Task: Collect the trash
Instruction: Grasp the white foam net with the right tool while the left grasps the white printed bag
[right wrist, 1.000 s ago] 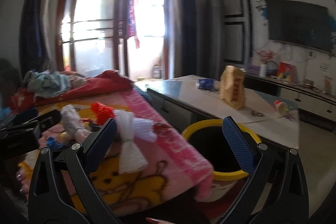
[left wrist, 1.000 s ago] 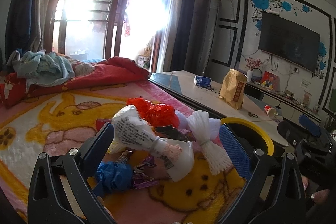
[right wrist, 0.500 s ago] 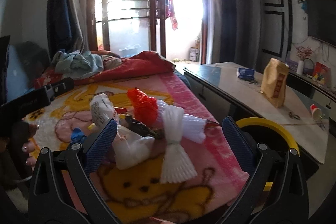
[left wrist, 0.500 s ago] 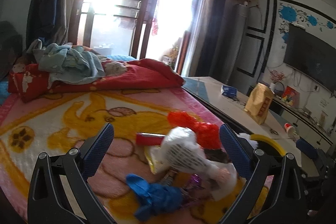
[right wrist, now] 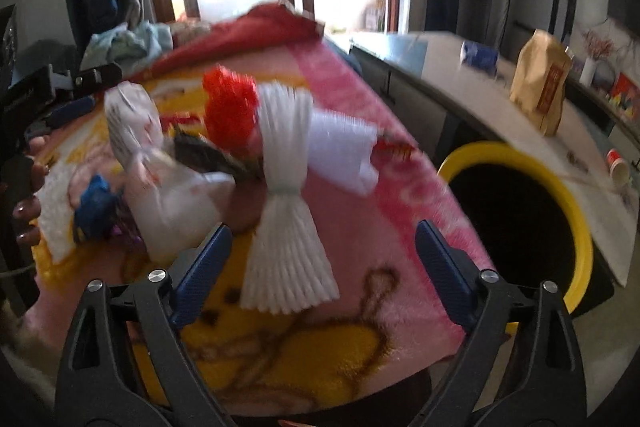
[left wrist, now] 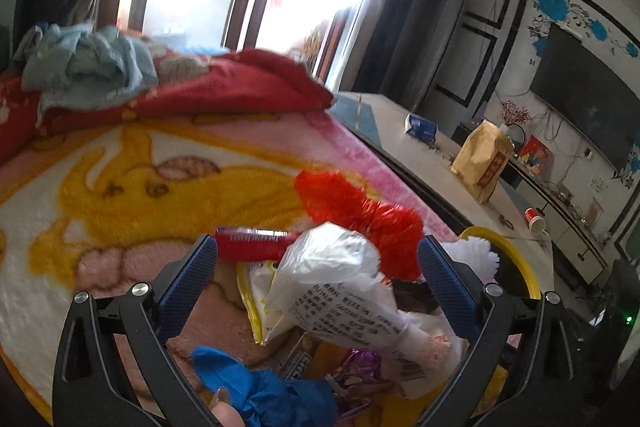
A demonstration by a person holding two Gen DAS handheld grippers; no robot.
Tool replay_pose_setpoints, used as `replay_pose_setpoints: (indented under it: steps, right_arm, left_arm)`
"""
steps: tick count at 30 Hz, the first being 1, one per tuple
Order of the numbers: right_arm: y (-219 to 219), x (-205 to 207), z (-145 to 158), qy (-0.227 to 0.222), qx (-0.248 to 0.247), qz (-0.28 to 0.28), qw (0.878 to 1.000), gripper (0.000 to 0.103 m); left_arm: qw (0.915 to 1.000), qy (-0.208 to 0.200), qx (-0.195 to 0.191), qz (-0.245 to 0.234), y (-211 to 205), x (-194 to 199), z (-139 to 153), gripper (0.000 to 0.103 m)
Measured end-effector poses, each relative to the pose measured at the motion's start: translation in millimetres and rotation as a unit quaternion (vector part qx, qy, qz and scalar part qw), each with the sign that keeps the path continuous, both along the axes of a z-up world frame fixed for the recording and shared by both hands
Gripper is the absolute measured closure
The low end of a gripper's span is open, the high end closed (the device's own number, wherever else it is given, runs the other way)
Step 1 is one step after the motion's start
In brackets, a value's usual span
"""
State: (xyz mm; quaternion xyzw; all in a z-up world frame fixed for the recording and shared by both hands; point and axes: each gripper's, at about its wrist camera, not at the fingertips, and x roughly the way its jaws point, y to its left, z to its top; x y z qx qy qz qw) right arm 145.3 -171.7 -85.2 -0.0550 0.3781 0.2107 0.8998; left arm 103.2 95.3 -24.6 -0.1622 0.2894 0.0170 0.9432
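Trash now fills the left wrist view: the open left gripper (left wrist: 316, 269) has come closer, framing a crinkly plastic bag (left wrist: 340, 291) beside red foam net (left wrist: 360, 211) on the fleecy blanket (left wrist: 100, 195). In the right view, the empty right gripper (right wrist: 322, 253) has dipped, its jaws closing toward ribbed white foam net (right wrist: 286, 219); the yellow-rimmed bin (right wrist: 576, 203) stands near.

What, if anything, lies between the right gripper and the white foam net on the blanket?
Nothing visible. The white foam net lies in the open just ahead of the right gripper, whose fingers are closing with nothing pressed between them yet.
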Motion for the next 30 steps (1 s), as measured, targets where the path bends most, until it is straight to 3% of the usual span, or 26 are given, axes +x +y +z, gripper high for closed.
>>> replay_pose_setpoints:
  steps: [6,10,16,18,21,30]
  right_arm:
    - [8.6,7.7,-16.9,0.038,0.000,0.025,0.999,0.033]
    - [14.5,9.1,-23.3,0.061,0.004,0.044,0.997,0.049]
    - [14.2,5.4,-21.5,0.067,0.010,0.048,0.997,0.076]
    - [11.1,5.5,-19.9,0.065,0.012,0.049,0.997,0.079]
    - [11.2,2.0,-13.7,0.055,0.012,0.055,0.997,0.083]
    - [7.6,-3.4,8.2,0.026,0.035,0.056,0.997,0.086]
  left_arm:
    - [0.9996,0.023,-0.019,-0.006,4.2,10.7,-15.8,0.006]
    - [0.9988,0.037,-0.034,-0.002,5.0,14.6,-22.2,0.007]
    - [0.9983,0.048,-0.032,-0.006,0.3,18.2,-23.7,0.036]
    - [0.9985,0.049,-0.025,-0.005,-1.9,18.0,-22.9,0.049]
    - [0.9990,0.041,-0.014,-0.006,-4.8,15.1,-18.4,0.056]
    - [0.9999,-0.014,0.001,-0.006,-8.5,0.7,16.6,0.058]
